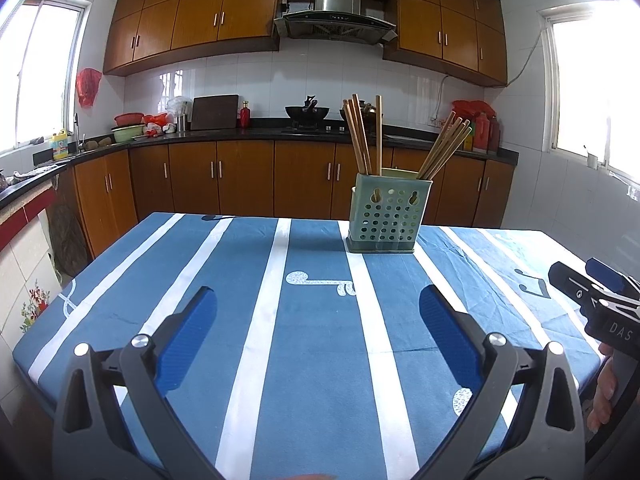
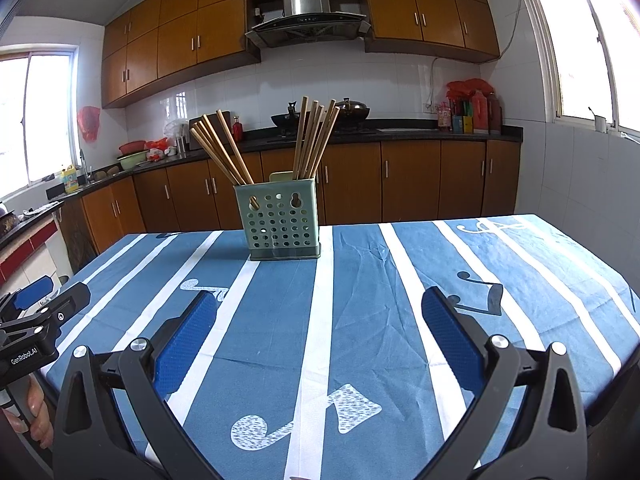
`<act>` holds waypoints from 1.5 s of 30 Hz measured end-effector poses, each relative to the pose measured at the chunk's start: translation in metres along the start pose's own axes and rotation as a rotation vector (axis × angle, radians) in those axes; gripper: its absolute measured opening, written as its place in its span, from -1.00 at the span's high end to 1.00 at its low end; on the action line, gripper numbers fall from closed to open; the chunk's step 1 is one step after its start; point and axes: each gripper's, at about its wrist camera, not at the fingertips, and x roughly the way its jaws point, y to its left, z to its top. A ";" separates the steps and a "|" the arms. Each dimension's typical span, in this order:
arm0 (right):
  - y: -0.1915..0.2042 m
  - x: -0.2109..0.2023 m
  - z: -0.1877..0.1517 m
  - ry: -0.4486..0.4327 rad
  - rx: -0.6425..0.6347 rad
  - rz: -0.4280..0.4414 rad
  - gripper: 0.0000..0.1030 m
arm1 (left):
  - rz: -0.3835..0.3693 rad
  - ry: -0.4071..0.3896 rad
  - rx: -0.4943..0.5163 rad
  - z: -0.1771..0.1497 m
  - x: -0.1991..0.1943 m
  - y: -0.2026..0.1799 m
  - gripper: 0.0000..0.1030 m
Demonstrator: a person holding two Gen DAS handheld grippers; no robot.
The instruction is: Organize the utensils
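Standing upright: perforated green plastic holder [image 2: 282, 224] (wooden chopsticks [image 2: 314, 140] inside).

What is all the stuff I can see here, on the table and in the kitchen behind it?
Utensil holder: one, pale green, perforated, standing on the table.
Chopsticks: two bunches, wooden, upright in the holder.
Tablecloth: one, blue with white stripes, covering the table.
Wok: one, black, on the stove.
Range hood: one, steel, above the stove.
Cutting board: one, dark, leaning on the wall.
Left tool: open, empty, above the table.
Right tool: open, empty, above the table.
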 end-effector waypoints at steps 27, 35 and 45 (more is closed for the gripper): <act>0.000 0.000 0.000 0.001 0.001 0.000 -0.97 | -0.002 0.001 -0.002 -0.001 0.002 -0.003 -0.92; 0.000 0.000 0.000 0.002 0.002 0.001 -0.97 | -0.003 0.002 -0.001 -0.001 0.001 -0.004 -0.92; 0.002 0.001 -0.001 0.004 0.002 0.000 -0.97 | -0.004 0.004 -0.002 -0.001 0.002 -0.004 -0.92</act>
